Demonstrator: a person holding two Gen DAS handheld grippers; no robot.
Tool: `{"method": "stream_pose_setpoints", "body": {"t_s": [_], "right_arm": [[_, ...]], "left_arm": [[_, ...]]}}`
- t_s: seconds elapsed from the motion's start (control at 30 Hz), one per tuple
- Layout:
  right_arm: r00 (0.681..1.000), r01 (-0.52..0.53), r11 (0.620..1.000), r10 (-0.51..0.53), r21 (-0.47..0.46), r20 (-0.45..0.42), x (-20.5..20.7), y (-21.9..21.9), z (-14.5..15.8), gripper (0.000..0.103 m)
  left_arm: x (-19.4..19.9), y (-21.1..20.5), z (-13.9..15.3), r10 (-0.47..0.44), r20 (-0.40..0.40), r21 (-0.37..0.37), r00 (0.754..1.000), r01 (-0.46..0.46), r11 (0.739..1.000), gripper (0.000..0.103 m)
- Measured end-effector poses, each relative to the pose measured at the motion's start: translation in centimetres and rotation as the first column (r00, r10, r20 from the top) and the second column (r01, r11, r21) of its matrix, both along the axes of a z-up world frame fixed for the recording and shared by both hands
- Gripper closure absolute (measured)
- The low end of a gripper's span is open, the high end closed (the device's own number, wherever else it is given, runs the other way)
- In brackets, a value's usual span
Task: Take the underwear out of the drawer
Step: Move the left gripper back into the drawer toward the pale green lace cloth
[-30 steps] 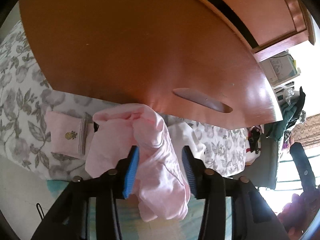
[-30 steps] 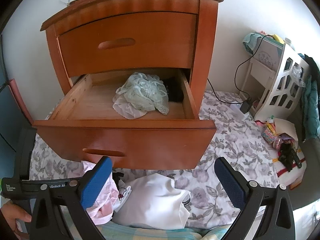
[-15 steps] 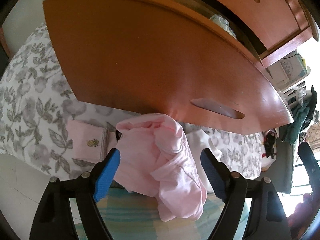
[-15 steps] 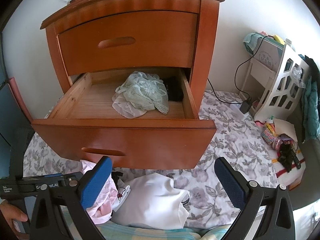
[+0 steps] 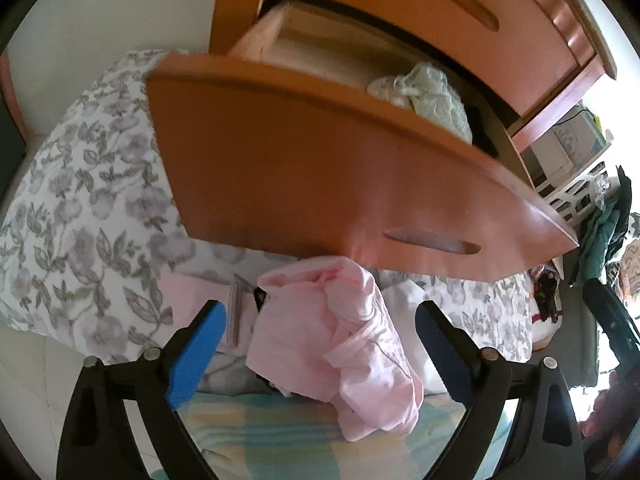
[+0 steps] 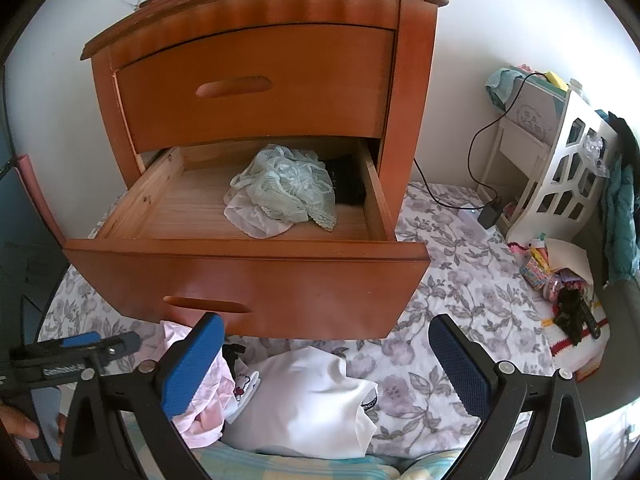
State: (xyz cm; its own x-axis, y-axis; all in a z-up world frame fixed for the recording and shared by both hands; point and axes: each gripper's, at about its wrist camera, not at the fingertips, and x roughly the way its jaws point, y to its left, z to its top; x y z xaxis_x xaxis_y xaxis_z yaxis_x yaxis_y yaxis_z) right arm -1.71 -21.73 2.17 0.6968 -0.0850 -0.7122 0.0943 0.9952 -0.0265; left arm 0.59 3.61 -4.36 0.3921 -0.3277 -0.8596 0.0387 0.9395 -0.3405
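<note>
Open bedside drawer point(image 6: 248, 280) with lace underwear point(image 6: 284, 192) left inside, both hand-held grippers hovering empty below it.

The pale green lace underwear lies bunched at the back right of the drawer, above and beyond both grippers, its longer side running across the drawer. A dark item point(image 6: 348, 184) sits just beside it against the right wall. The left gripper point(image 5: 316, 344) has its jaws opening, and a pink garment point(image 5: 348, 344) lies loose between them on the bed, untouched by the pads. The right gripper point(image 6: 324, 364) is spread wide over a white garment point(image 6: 308, 404), holding nothing, and looks the nearer to the lace. The bedspread point(image 6: 460, 288) is floral grey and white. A white shelf unit point(image 6: 560, 160) stands off to the right.
</note>
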Motion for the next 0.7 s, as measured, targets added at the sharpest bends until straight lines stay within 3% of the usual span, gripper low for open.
{"method": "stream_pose_setpoints", "body": {"t_s": [0.3,0.7], "right_arm": [[1.000,-0.005,1.000,0.005,-0.005,0.002,0.1,0.2,0.0,0.000],[1.000,0.004,1.000,-0.003,-0.021,0.023,1.4,-0.1,0.6,0.000]], "left_arm": [[-0.6,0.7,3.3,-0.049,0.107,-0.001,0.993,0.049,0.999,0.007],[-0.9,1.5,8.6,-0.090,0.301,-0.003,0.949,0.095,0.995,0.007]]}}
